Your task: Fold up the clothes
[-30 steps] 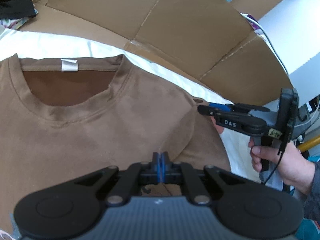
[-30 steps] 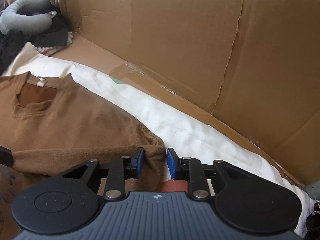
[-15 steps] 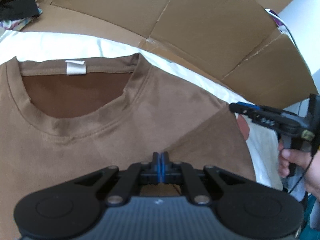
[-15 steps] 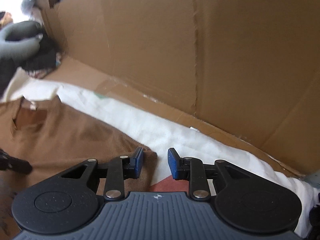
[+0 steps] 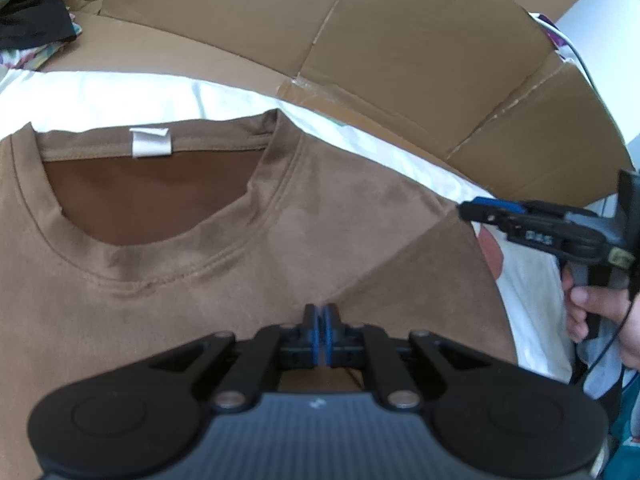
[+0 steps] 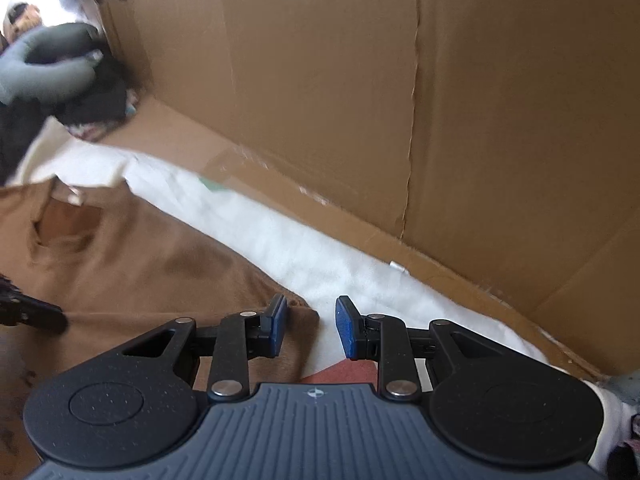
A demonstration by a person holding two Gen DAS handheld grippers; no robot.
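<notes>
Left wrist view: left hand-held gripper (image 5: 321, 322) pinched shut on brown T-shirt (image 5: 168, 280), sleeve flap folded inward at 3 o'clock. Right hand-held gripper (image 6: 310, 330) parted, empty, astride sleeve corner on white sheet (image 6: 280, 240). Risk: thin pinch slips, fold springs open; right jaws may snag sheet.

Left claw (image 5: 321, 322) pinched closed (right claw (image 6: 311, 330) parted).

Both fisheye views: daylight, soft, no hard shadows. White bed sheet (image 5: 120, 92) blown out at upper left of left view; upper-left corner of right view also overexposed. Right view motion-blurred, worst on grey padded bundle (image 6: 44, 68); brown corrugated cardboard panels (image 5: 400, 40) bow toward frame edges, corners vignetted black.
</notes>
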